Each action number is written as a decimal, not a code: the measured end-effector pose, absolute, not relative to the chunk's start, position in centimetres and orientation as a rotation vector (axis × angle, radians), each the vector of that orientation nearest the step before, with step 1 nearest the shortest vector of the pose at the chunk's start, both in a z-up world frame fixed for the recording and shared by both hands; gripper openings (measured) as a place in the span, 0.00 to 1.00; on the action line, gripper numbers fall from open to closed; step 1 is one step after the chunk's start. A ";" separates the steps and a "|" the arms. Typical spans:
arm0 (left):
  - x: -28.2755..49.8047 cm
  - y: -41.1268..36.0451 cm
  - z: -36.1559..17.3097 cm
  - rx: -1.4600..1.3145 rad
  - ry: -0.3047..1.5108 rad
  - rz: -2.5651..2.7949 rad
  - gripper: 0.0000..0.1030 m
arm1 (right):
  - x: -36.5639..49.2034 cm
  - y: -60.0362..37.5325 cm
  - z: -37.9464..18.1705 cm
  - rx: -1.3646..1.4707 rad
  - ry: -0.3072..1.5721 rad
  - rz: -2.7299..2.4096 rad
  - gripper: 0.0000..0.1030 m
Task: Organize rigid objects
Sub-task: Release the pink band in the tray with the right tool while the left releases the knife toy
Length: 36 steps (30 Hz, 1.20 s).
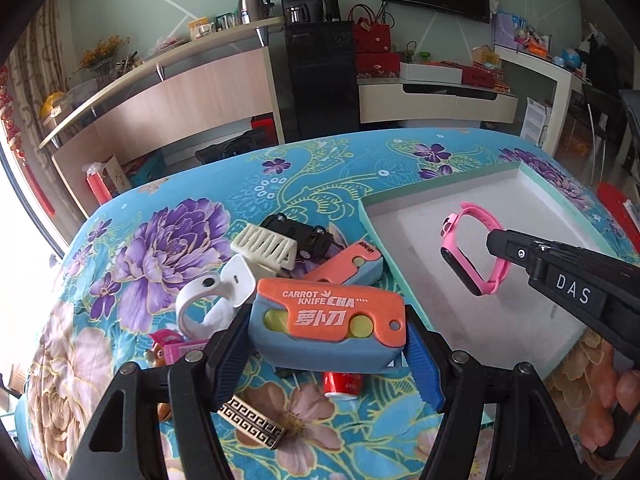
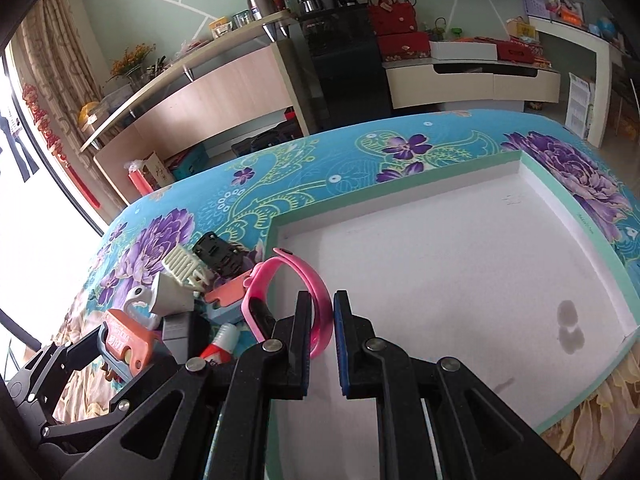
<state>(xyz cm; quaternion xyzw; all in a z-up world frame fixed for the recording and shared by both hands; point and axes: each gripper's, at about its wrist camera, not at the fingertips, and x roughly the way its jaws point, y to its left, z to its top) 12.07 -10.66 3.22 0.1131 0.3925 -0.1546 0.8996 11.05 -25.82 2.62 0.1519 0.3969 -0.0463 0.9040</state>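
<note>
My left gripper (image 1: 328,348) is shut on an orange and grey-blue carrot knife toy (image 1: 326,318), its blue pads pressing on both ends, and holds it above the pile on the flowered cloth. In the right wrist view the same knife (image 2: 128,340) shows at lower left. My right gripper (image 2: 322,328) is shut on the strap of a pink wristwatch (image 2: 312,280). The watch (image 1: 476,256) hangs over the white tray (image 2: 400,188) with a mint-green rim, near the tray's left edge. The tray floor looks bare apart from a few stains.
A pile lies left of the tray: a second carrot knife (image 1: 348,268), a cream comb-like piece (image 1: 264,246), a black toy car (image 1: 300,232), a white strap (image 1: 208,300), a red can (image 1: 342,384) and a gold-patterned block (image 1: 252,420). Shelves and cabinets stand beyond the table.
</note>
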 end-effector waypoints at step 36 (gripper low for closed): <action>15.6 -15.2 3.2 0.136 0.841 -0.316 0.95 | 9.5 -32.9 1.8 0.308 0.870 -0.385 0.35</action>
